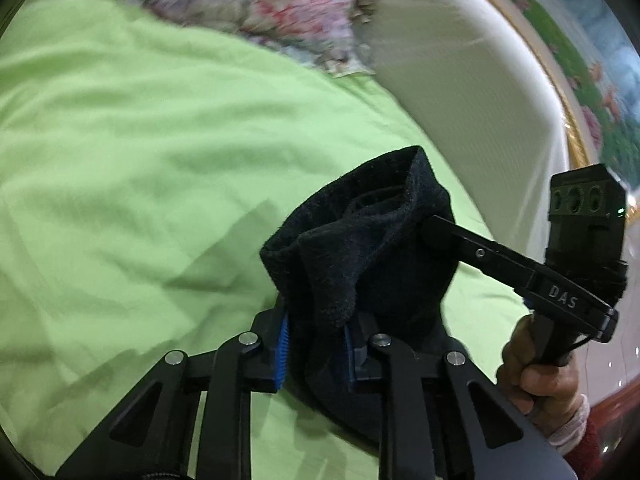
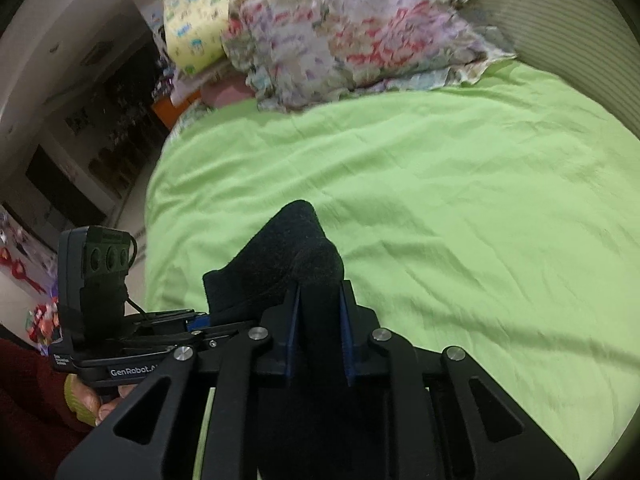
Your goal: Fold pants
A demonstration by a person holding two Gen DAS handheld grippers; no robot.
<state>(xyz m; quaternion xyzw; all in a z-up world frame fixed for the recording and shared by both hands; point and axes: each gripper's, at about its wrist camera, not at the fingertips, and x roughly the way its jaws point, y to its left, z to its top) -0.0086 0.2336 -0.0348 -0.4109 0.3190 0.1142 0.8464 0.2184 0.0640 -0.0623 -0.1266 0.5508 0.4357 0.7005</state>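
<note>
The black fleece pants (image 1: 360, 248) are lifted above the green bedsheet (image 1: 140, 140), bunched between both grippers. My left gripper (image 1: 316, 344) is shut on a fold of the pants between its blue pads. My right gripper (image 2: 318, 332) is shut on the pants (image 2: 288, 256) too; in the left wrist view its fingers (image 1: 472, 246) bite into the cloth from the right. In the right wrist view the left gripper's body (image 2: 132, 340) sits close at the left, touching the same bunch. The rest of the pants hangs hidden below the grippers.
A flowered quilt (image 2: 348, 36) and a yellow patterned pillow (image 2: 196, 12) lie at the far end of the bed. A cream headboard (image 1: 472, 92) runs along the right in the left wrist view. Dark shelves (image 2: 88, 152) stand beyond the bed's left edge.
</note>
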